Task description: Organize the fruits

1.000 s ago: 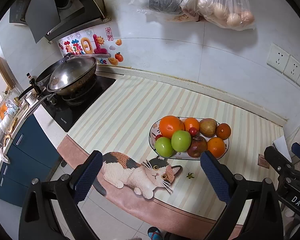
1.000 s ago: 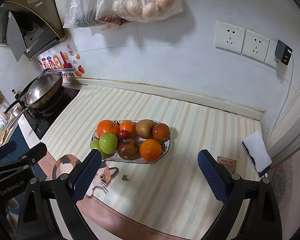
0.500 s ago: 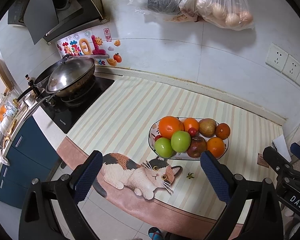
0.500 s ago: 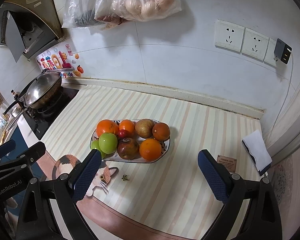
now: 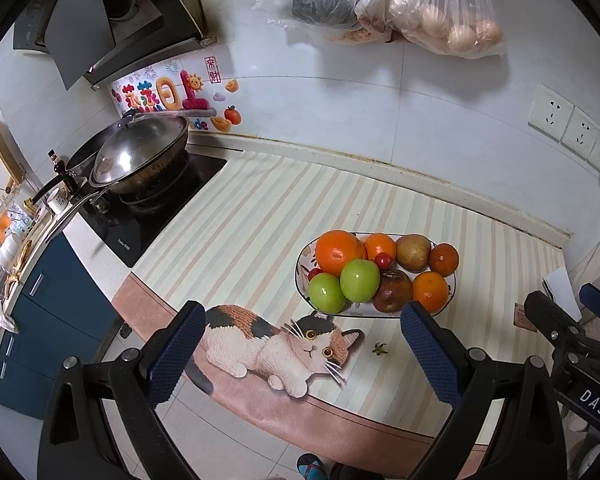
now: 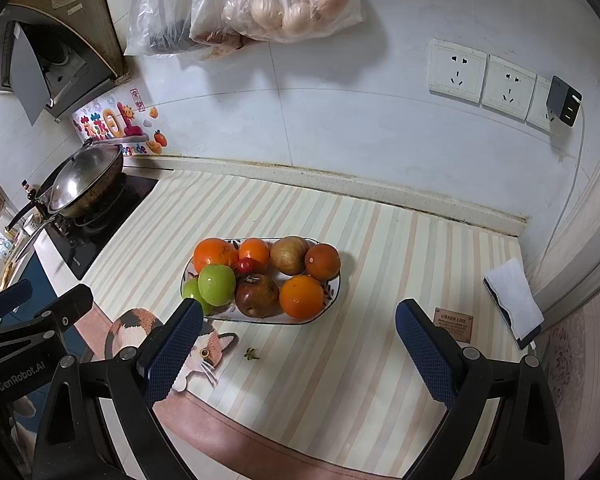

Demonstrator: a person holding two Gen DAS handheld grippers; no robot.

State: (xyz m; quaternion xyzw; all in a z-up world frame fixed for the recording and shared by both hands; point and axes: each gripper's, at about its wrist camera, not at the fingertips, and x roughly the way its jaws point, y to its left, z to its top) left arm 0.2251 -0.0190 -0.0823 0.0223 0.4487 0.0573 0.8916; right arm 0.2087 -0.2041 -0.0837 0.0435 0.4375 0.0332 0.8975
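An oval white plate [image 5: 301, 276] [image 6: 334, 294] on the striped counter mat holds several fruits: oranges [image 5: 337, 251] [image 6: 301, 296], two green apples [image 5: 359, 280] [image 6: 217, 284], a dark bruised apple [image 5: 392, 290] [image 6: 257, 295], a brown pear-like fruit [image 5: 413, 252] [image 6: 289, 255] and a small red fruit [image 5: 383, 260] [image 6: 245, 265]. My left gripper [image 5: 302, 356] is open and empty, held above the counter's front edge, short of the plate. My right gripper [image 6: 298, 356] is open and empty, also in front of the plate.
A small green stem [image 5: 380, 349] [image 6: 252, 354] lies on the mat by a cat picture [image 5: 276, 344]. A wok [image 5: 140, 160] sits on the stove at left. A phone with white paper [image 6: 514, 304] and a small card [image 6: 453, 320] lie at right. Bags [image 6: 260, 4] hang on the wall.
Both views shifted only slightly; the grippers have stayed open and nearly still. The fruits have not moved.
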